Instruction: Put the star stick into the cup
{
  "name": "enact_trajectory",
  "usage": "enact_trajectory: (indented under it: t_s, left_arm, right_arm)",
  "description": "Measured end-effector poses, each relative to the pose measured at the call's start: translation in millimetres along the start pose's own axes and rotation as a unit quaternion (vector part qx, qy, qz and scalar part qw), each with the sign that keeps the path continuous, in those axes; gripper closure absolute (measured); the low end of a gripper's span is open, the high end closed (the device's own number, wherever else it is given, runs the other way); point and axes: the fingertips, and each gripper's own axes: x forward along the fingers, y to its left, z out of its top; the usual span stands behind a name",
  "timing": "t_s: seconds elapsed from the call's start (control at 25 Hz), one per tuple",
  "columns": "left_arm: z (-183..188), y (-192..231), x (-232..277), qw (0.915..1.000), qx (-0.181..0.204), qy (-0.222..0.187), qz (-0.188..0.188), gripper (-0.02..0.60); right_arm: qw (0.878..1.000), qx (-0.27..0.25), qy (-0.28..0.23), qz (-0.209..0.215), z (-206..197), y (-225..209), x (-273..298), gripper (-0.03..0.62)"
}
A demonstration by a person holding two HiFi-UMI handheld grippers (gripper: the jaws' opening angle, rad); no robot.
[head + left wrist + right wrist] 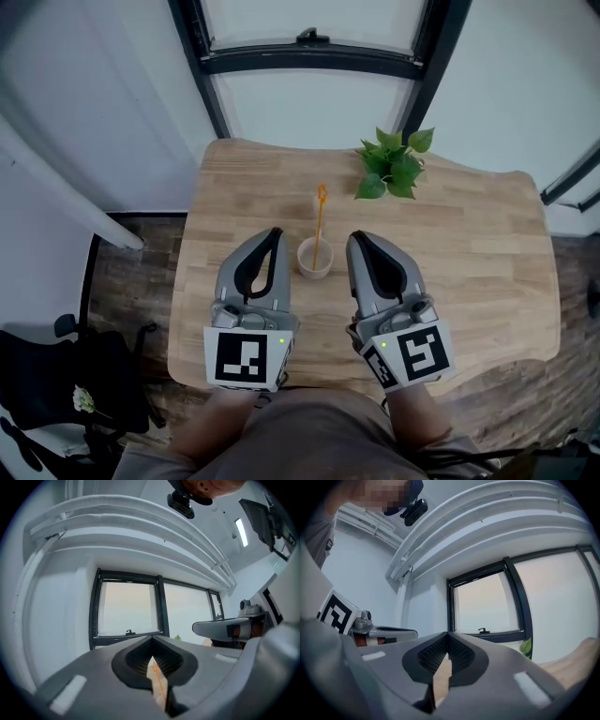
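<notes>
A small beige cup [315, 259] stands on the wooden table [469, 253], just in front of its middle. The orange star stick [319, 225] stands in the cup and leans toward the far side, star end up. My left gripper [275, 232] lies just left of the cup, shut and empty. My right gripper [357, 237] lies just right of it, also shut and empty. In the left gripper view the jaws [152, 641] are closed, and the orange stick [159, 682] shows through the slit between them. The right gripper view shows its jaws [448, 637] closed, with only bare wood in the slit.
A small green potted plant [392, 164] sits at the table's far edge, right of centre. A black-framed window [309, 56] is behind the table. A black object [56, 375] stands on the floor at the lower left. The person stands at the table's near edge.
</notes>
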Motion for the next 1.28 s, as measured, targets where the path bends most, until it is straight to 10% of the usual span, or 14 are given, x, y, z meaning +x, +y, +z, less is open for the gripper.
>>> enact_trajectory:
  t_s: [1.28]
  left_arm:
    - [32.9,-19.3,-26.0,0.9991,0.027,-0.026,0.018,0.581]
  right_arm:
    - [0.999,-0.025,-0.042,0.016,36.1,7.8,-25.4,0.572]
